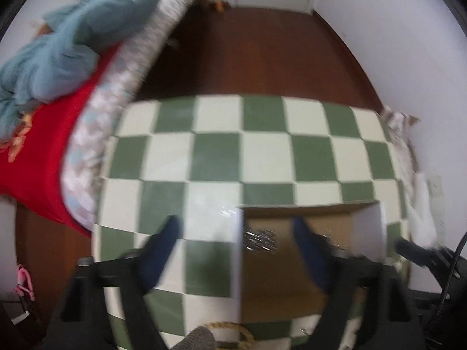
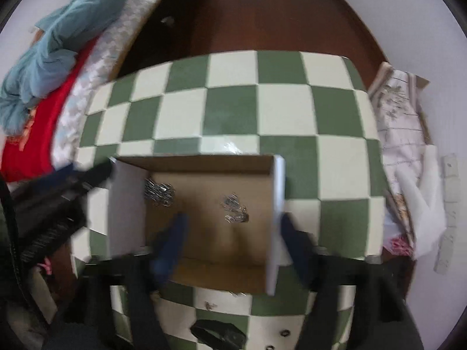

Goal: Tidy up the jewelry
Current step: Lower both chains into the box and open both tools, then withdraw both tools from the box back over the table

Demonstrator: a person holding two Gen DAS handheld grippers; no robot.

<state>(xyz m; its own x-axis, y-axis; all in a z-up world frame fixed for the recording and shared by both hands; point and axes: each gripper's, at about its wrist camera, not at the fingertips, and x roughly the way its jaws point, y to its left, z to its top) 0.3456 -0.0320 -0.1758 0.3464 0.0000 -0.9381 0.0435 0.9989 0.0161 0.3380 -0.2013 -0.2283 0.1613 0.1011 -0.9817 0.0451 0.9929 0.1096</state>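
So the open brown cardboard box with white side walls [image 2: 210,213] sits on the green-and-cream checkered tabletop [image 2: 233,110], toward the near edge. Inside it there are two tangled piles of silvery chain jewelry: one [image 2: 159,194] in the back left corner, the other [image 2: 235,208] more toward the middle-right of the box floor. A few small loose metal bits [image 2: 210,305] lie on the tabletop just in front of the box. Left of the tabletop is a bed with a red blanket [image 2: 32,143], and a crumpled blue-grey cloth [image 2: 58,46] is on top of that. A pale floral fabric [image 2: 400,110] lies off the right edge.
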